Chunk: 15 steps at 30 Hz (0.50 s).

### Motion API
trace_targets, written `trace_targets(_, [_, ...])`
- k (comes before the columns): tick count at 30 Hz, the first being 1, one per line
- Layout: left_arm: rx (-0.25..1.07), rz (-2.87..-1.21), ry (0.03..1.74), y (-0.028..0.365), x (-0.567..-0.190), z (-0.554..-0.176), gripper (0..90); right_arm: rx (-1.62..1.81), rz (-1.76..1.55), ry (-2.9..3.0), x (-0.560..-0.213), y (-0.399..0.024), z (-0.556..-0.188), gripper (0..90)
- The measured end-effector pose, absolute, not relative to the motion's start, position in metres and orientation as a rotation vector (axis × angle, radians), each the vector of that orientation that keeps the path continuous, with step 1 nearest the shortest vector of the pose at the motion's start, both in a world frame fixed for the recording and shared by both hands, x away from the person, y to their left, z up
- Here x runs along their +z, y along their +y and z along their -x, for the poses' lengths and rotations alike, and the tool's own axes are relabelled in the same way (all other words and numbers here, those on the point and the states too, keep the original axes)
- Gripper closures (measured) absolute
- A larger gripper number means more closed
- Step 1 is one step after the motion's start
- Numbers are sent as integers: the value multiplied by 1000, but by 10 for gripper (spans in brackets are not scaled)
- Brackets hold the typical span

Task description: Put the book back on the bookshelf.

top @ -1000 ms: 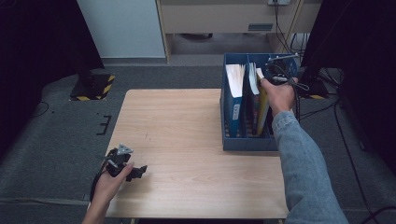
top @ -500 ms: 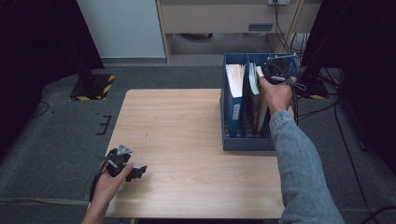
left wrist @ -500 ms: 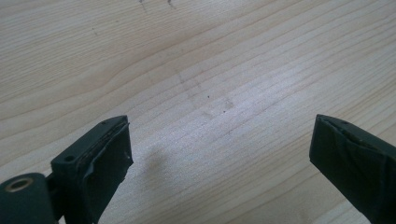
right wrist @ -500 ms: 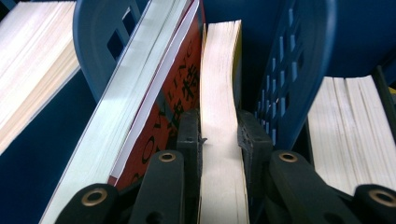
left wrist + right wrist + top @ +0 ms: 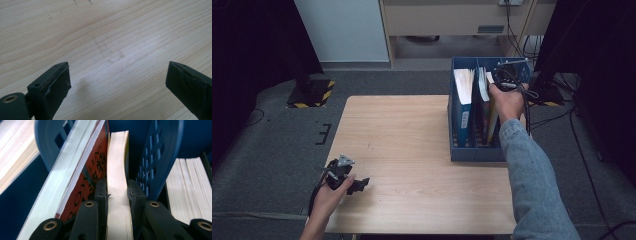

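the right claw [image 5: 117, 195] is pinching the top edge of a thin book [image 5: 117, 165], which stands in the blue rack [image 5: 160, 157] right between its jaws. a red book [image 5: 87, 170] leans just beside it. lift straight up and keep the squeeze firm. the left claw [image 5: 117, 82] is spread over the table [image 5: 105, 30], holding nothing.

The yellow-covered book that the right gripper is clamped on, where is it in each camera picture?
High view: the yellow-covered book stands in the blue file rack at the table's right, under the right gripper.
Left gripper view: not in it; it looks at the wooden tabletop.
Right gripper view: centre, page edges up, pinched between both jaws.
Shared landmark: the blue file rack.
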<state>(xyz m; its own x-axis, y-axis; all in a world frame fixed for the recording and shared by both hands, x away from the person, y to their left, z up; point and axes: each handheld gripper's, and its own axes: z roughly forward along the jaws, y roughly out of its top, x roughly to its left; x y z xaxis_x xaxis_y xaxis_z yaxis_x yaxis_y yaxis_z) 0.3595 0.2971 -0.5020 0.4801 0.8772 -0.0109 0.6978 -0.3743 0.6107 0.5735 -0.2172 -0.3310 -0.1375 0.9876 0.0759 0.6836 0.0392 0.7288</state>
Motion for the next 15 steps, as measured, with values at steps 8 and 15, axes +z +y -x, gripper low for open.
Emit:
trace_targets(8, [429,-2178,1297,297,-502,-359,53,878,-1684,1902,-331,-214,-574,727])
trace_targets(15, [427,-2184,1294,296,-502,-359,53,890,-1702,1919,-331,-215,-573,715])
